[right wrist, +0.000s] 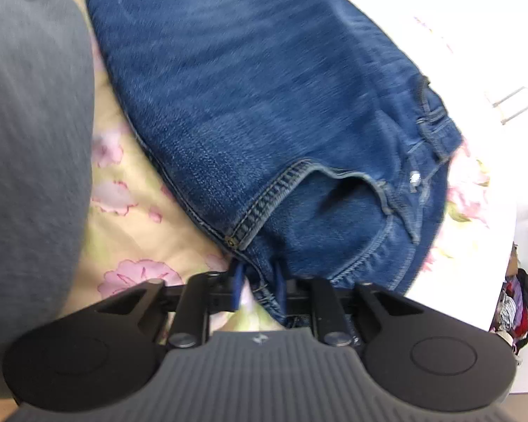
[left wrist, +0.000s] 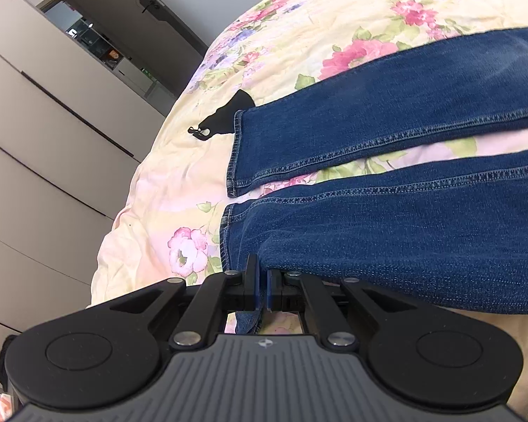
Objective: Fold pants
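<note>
jeans (left wrist: 404, 239) pinched by both grippers (bedspread (left wrist: 179, 176) beneath)

We find the pants (left wrist: 404, 133) lying flat on the bedspread (left wrist: 179, 176), the two legs side by side with a strip of bedspread between them. Beyond the far leg's hem lies a small cloth item (left wrist: 225, 119), touching it. The left gripper (left wrist: 261, 290) sits at the near leg's hem edge; the right gripper (right wrist: 258, 288) sits at the waist edge, below the pocket (right wrist: 334, 190).
</note>
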A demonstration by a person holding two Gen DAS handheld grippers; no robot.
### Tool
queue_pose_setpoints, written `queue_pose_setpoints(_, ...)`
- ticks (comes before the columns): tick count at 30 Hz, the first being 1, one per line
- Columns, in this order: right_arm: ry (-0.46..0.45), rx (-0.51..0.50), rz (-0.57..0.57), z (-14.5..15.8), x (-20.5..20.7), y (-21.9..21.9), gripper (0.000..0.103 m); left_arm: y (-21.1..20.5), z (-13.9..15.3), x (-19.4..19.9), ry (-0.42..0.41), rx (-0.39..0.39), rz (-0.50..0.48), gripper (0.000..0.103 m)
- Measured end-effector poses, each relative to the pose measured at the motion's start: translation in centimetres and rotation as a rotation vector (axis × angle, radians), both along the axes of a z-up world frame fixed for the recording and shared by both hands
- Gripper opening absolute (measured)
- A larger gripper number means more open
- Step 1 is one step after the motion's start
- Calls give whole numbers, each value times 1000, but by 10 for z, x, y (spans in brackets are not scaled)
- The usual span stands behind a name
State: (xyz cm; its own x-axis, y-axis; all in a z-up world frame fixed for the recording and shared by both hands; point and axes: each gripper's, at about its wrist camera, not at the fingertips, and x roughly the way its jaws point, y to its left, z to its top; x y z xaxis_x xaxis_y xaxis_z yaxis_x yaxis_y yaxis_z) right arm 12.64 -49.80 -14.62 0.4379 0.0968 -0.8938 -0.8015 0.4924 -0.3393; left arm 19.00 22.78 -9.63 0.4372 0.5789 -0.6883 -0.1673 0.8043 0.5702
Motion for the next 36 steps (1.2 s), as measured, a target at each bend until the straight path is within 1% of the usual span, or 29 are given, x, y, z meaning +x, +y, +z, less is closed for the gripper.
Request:
queue_pose_setpoints(4,-57,20,-13,38,-12,-3,2,3,11,-5,-41,-29,17,4)
queue_pose_setpoints(6,-136,40,-40,64,-12,-6,1,6,20,-6,-58,-45,29,4)
queue_pose_setpoints(8,-222,97,-106,100,-7,-11,1,10,32,-5,-85,-49,37,3)
queue_pose_setpoints(10,-298,152,-165,135,3,-10,1,15,48,0,-116,-55,51,3)
queue_pose_setpoints(12,-354,185,-196,161,21,-8,1,22,66,11,-158,-85,71,3)
queue_pose_setpoints(14,-394,210,-233,179,44,-5,1,26,81,27,-196,-87,94,3)
queue_pose_setpoints(16,-419,218,-258,186,69,2,1,29,90,48,-215,-74,102,3)
queue_pose_setpoints(19,-429,192,-285,182,112,16,1,34,91,82,-207,-61,104,3)
queue_pose_setpoints(23,-404,164,-326,163,172,34,1,36,72,131,-153,-26,88,3)
queue_pose_setpoints(26,-385,139,-357,139,222,46,1,37,49,167,-103,-11,79,3)
queue_pose_setpoints(27,-373,129,-366,127,246,49,1,36,42,179,-90,4,74,3)
queue_pose_setpoints(28,-360,116,-370,117,263,54,1,35,35,190,-79,29,64,3)
queue_pose_setpoints(30,-332,87,-373,95,291,62,1,34,23,212,-50,51,43,3)
queue_pose_setpoints(33,-283,58,-379,62,328,69,1,34,4,243,0,73,21,3)
queue_pose_setpoints(36,-247,27,-377,29,353,75,2,33,-15,266,39,92,2,3)
